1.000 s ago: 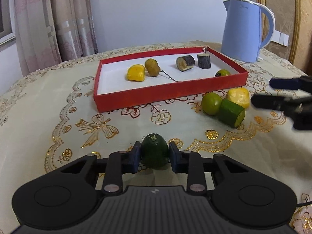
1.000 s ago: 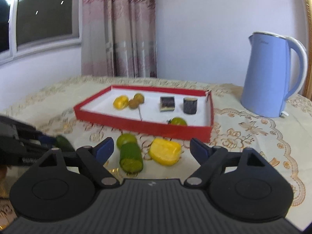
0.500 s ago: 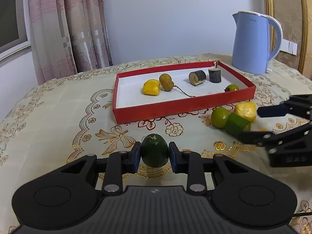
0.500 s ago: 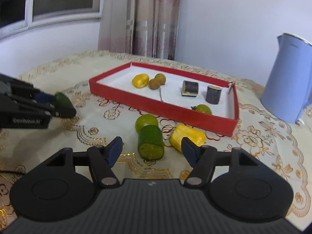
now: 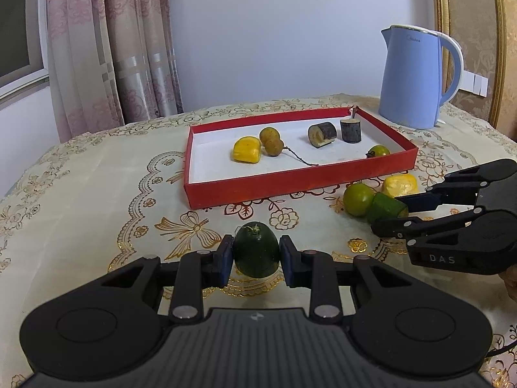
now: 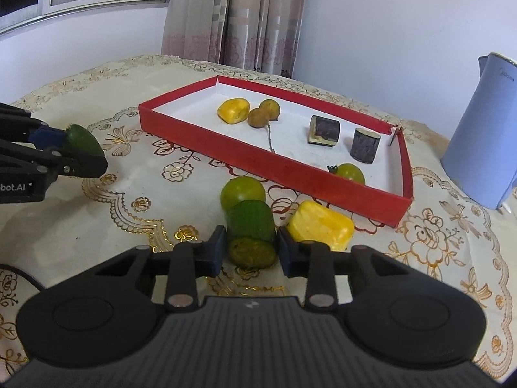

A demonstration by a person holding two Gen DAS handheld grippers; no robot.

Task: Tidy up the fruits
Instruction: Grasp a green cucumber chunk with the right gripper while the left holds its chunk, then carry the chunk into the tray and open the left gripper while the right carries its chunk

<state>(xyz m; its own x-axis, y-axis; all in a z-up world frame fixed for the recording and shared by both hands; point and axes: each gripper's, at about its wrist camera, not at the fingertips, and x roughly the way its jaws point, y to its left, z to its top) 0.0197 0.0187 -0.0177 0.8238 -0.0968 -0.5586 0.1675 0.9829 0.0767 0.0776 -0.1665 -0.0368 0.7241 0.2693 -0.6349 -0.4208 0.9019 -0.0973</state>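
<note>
— What did your left wrist view show?

— At lower centre my left gripper [image 5: 256,255] was clamped on a dark green round fruit [image 5: 256,249], both pads pressed to its sides above the embroidered tablecloth [image 5: 97,200]. The red tray [image 5: 290,181] sat mid-frame, holding a yellow piece [image 5: 246,150], two brown fruits [image 5: 271,141], two dark cylinders [image 5: 336,132] and a small green fruit [image 5: 378,151]. A blue kettle [image 5: 412,80] stood upper right.

— And the right wrist view?

— My right gripper [image 6: 250,247] at lower centre had closed on a green cylinder piece [image 6: 251,234], pads against its sides. A green round fruit [image 6: 242,191] touched it just above; a yellow block [image 6: 320,226] lay just to the right, below the tray's near wall.
</note>
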